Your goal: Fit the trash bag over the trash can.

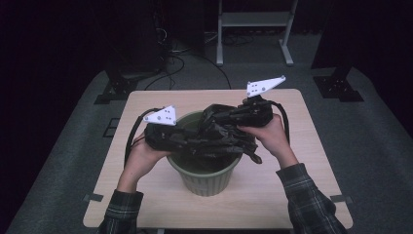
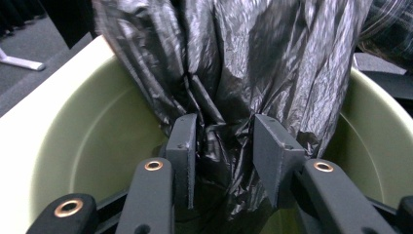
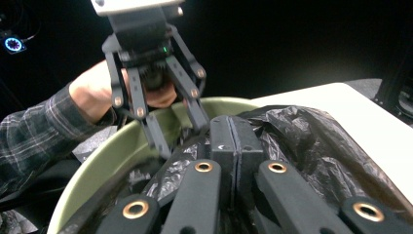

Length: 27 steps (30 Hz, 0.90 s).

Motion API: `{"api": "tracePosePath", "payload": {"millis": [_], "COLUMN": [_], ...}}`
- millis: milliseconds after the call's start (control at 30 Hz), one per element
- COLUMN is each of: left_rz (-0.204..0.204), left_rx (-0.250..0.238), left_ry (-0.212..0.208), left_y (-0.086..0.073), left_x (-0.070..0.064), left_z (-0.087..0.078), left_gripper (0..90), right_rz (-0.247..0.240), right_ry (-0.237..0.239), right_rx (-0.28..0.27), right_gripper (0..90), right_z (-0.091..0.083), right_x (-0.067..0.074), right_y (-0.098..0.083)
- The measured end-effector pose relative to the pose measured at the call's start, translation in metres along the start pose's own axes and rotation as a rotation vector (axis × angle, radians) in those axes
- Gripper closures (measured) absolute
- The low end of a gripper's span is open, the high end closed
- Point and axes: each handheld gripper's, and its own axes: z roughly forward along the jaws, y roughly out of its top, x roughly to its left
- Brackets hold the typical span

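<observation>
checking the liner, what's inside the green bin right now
A crumpled black plastic bag hangs into the round pale-green plastic bin, with bare inner wall beside it. The bin's bottom is covered by the bag and both claws.

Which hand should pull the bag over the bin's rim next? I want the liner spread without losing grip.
Probably the left: its tongs straddle a bunched fold of the black bag low inside the green bin, beside the rim. The right tongs are clamped shut on the bag, anchoring it.
</observation>
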Motion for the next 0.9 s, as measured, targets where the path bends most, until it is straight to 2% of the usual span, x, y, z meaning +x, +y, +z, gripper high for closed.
{"api": "tracePosePath", "payload": {"millis": [133, 233, 267, 333, 433, 533, 600, 700, 733, 767, 833, 867, 900], "left_rz": [0.011, 0.016, 0.01, 0.008, 0.002, 0.007, 0.013, 0.023, 0.016, 0.014, 0.003, -0.004, -0.021], "left_rx": [0.03, 0.025, 0.003, -0.028, -0.057, -0.058, -0.044, -0.028, -0.011, -0.012, -0.019, -0.027, -0.041], "left_ry": [0.005, 0.024, 0.053, 0.07, 0.077, 0.083, 0.069, 0.058, 0.057, 0.063, 0.075, 0.08, 0.093], "left_y": [-0.001, -0.001, -0.002, -0.002, 0.0, 0.003, 0.007, 0.009, 0.008, 0.007, 0.006, 0.004, 0.001], "left_x": [-0.002, -0.004, -0.004, -0.002, 0.0, 0.001, 0.002, 0.002, 0.003, 0.003, 0.003, 0.004, 0.005], "left_z": [0.005, 0.003, -0.003, -0.01, -0.018, -0.02, -0.018, -0.016, -0.014, -0.014, -0.015, -0.016, -0.019], "left_gripper": [60.6, 49.9, 46.4, 42.1, 40.2, 40.4, 48.4, 70.0, 76.1, 80.8, 84.5, 84.5, 84.6], "right_rz": [-0.014, -0.028, -0.028, -0.023, -0.021, -0.027, -0.03, -0.035, -0.03, -0.026, -0.022, -0.022, -0.012], "right_ry": [0.017, 0.023, 0.026, 0.029, 0.032, 0.045, 0.051, 0.056, 0.055, 0.05, 0.033, 0.033, 0.02], "right_rx": [0.007, 0.021, 0.03, 0.037, 0.042, 0.042, 0.04, 0.038, 0.034, 0.03, 0.023, 0.023, 0.02], "right_gripper": [89.9, 89.8, 89.8, 89.8, 89.8, 89.8, 89.8, 87.9, 80.3, 76.7, 69.6, 69.6, 63.5], "right_z": [0.011, 0.02, 0.022, 0.022, 0.022, 0.023, 0.024, 0.024, 0.022, 0.021, 0.014, 0.014, 0.005], "right_x": [0.004, 0.007, 0.007, 0.006, 0.006, 0.007, 0.009, 0.011, 0.012, 0.012, 0.012, 0.012, 0.013], "right_y": [0.006, 0.009, 0.009, 0.007, 0.006, 0.006, 0.007, 0.007, 0.008, 0.007, 0.006, 0.006, 0.002]}}
